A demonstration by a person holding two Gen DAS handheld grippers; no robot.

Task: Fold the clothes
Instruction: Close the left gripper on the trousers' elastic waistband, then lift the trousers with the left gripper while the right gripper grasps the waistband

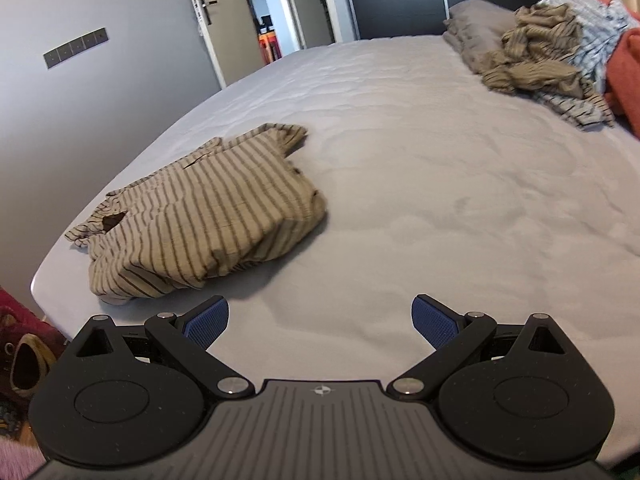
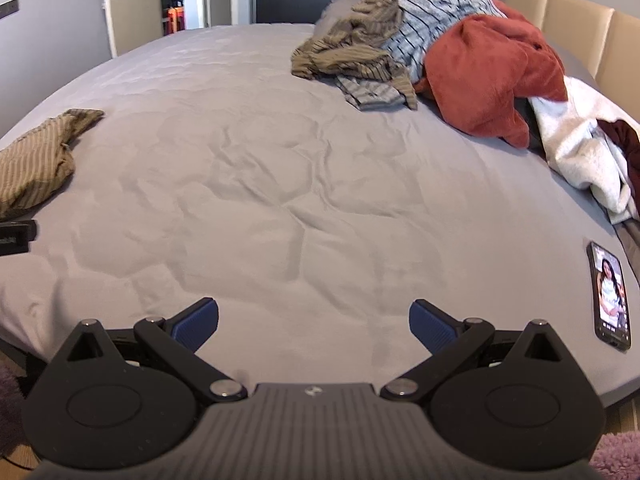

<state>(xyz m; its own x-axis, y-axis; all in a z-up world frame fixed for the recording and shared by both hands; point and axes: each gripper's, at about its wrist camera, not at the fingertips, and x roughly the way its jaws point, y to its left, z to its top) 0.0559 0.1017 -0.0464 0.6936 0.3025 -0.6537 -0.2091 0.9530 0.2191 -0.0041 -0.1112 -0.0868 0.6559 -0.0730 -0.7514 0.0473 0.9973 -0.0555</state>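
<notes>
A folded beige striped shirt [image 1: 208,216] lies on the grey bed [image 1: 400,184] near its left edge; it also shows at the left of the right wrist view [image 2: 36,160]. A heap of unfolded clothes [image 2: 420,48] sits at the far right: a beige striped garment [image 1: 532,52], a grey striped one [image 2: 424,12], a rust-red one [image 2: 492,76] and a white one [image 2: 576,148]. My left gripper [image 1: 320,320] is open and empty, just right of the folded shirt. My right gripper [image 2: 314,326] is open and empty over bare sheet.
A phone [image 2: 610,296] with its screen lit lies on the bed near the right edge. A padded beige headboard [image 2: 580,28] runs behind the heap. A grey pillow [image 1: 476,24] lies at the far end. A door [image 1: 212,16] stands open beyond the bed.
</notes>
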